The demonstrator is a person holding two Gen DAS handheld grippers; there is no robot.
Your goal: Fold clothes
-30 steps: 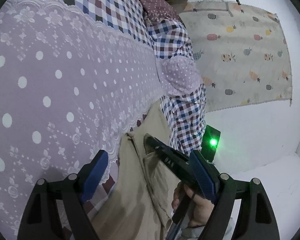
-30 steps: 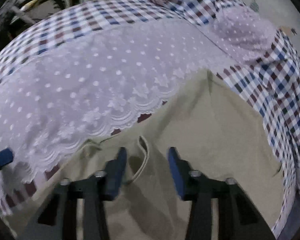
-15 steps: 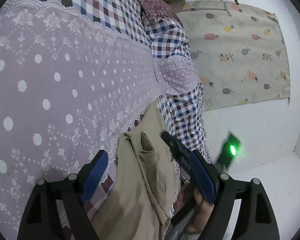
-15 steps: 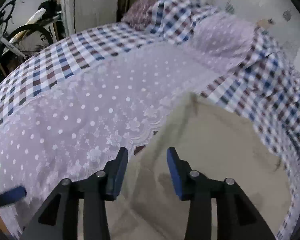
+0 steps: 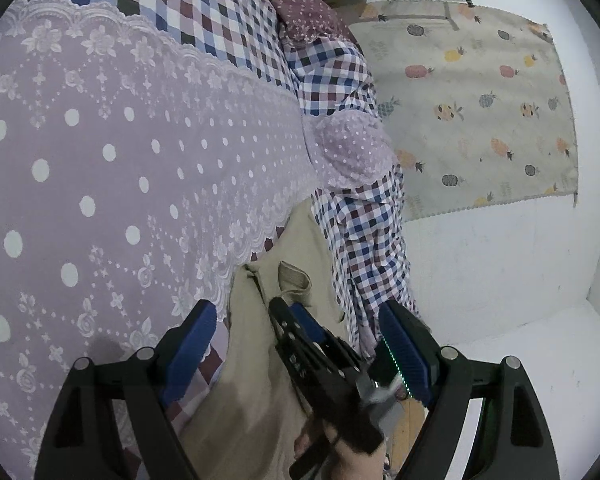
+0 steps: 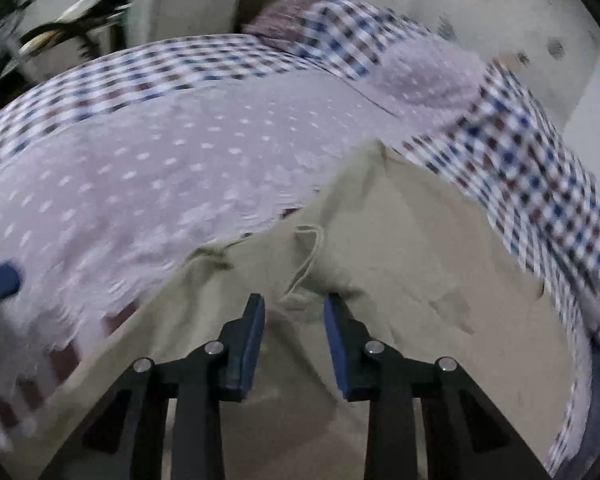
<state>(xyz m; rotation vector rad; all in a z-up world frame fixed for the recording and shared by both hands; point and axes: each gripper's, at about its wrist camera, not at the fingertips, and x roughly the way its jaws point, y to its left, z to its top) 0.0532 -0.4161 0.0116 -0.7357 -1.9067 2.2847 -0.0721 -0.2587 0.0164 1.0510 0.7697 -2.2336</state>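
My left gripper [image 5: 296, 344] has its jaws spread wide with nothing between them, hanging over the near edge of the bed [image 5: 228, 12]. The beige trousers [image 5: 256, 360] lie flat on that edge, partly on the lilac dotted lace cover [image 5: 100, 168] and partly on the checked sheet [image 5: 360, 240], with a pocket flap [image 5: 294, 276] sticking up. My right gripper [image 6: 294, 312] is low over the same trousers [image 6: 400, 260], its jaws a narrow gap apart and straddling a loose seam or pocket edge [image 6: 308, 256]; whether the pads actually press the cloth I cannot tell, since this view is blurred. From the left camera my right gripper [image 5: 288, 316] reaches over the trousers, held by my hand [image 5: 348, 456]. A pineapple-print cloth [image 5: 480, 112] hangs on the wall behind
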